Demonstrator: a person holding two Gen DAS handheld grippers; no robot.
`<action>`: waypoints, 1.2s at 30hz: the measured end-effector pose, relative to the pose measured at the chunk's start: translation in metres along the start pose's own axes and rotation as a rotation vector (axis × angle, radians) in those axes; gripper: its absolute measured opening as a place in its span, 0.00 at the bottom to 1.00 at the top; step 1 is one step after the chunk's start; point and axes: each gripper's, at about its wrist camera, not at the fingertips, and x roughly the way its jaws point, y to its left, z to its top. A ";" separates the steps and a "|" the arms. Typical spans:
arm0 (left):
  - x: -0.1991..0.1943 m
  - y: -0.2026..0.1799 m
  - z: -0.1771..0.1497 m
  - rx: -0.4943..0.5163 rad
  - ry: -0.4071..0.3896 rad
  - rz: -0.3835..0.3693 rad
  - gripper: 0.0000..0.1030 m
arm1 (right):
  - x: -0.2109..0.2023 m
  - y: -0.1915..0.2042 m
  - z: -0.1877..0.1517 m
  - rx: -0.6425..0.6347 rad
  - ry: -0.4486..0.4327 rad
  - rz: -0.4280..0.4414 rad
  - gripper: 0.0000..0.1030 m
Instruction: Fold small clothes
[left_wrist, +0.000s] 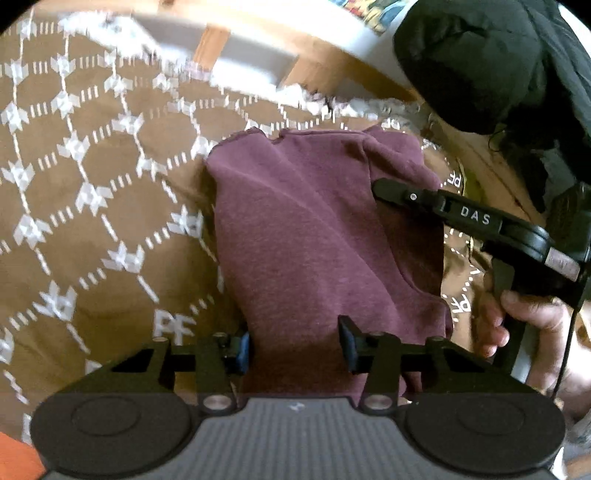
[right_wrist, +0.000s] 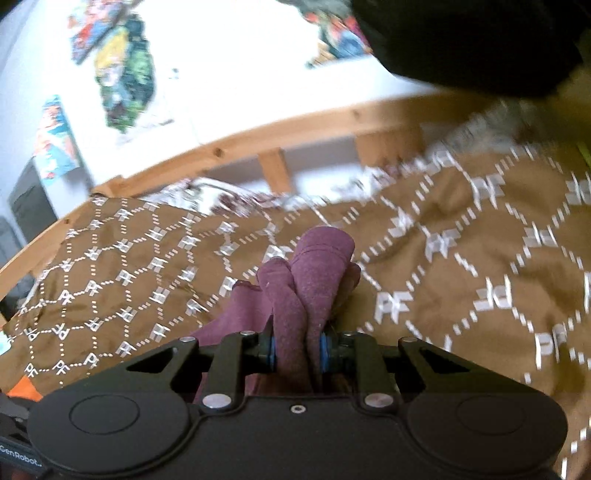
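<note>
Right gripper has its fingers pinched tight on a bunched edge of the maroon garment over the brown bedspread, while the left gripper sits wide open around the near hem, probably lining up a fold.

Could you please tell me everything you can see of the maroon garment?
The maroon garment is a small piece of soft, heathered knit with a stitched hem along its far edge. It lies rumpled and partly doubled over on the brown patterned blanket. The left gripper is open, its fingers astride the near edge. The right gripper is shut on a bunched fold, which stands up between its blue pads.
</note>
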 end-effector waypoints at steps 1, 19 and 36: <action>-0.005 0.000 0.002 0.021 -0.018 0.022 0.48 | 0.001 0.004 0.003 -0.007 -0.014 0.011 0.21; -0.022 0.087 0.002 -0.110 -0.108 0.152 0.51 | 0.122 0.073 0.017 -0.046 0.136 0.039 0.21; -0.028 0.087 -0.010 -0.128 -0.094 0.229 0.84 | 0.119 0.054 0.008 -0.008 0.168 -0.029 0.64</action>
